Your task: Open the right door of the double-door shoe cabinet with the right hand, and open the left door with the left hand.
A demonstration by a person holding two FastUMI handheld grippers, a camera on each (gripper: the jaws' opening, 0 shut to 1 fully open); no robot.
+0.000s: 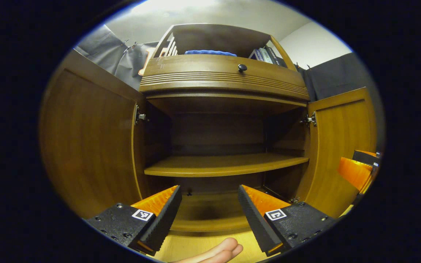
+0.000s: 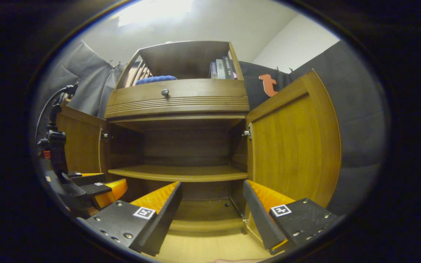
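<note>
So we've got the shoe cabinet (image 1: 217,146) dead ahead of us, and both doors are swung wide already. The left door (image 1: 90,146) stands out past its hinge (image 1: 140,117), the right door (image 2: 294,146) likewise off its own hinge (image 2: 247,133), so the dark inside and the middle shelf (image 1: 225,164) are fully on show. Looks to us like the task is basically done.

The left gripper (image 1: 208,210) sits in front of the opening, low down, fingers spread apart with nothing between them. Makes sense if the door's been let go. The right gripper (image 2: 212,215) is the same story: fingers apart, empty, pointed at the cabinet with the right door just beside its right finger. We can also spot it at the edge of the left gripper view, near the right door.

Further out: a drawer with a dark knob (image 1: 242,67) above the opening, a blue cloth (image 1: 210,52) and some books (image 2: 221,68) on top. Toes (image 1: 219,252) poke in on the wooden floor (image 2: 210,248).
</note>
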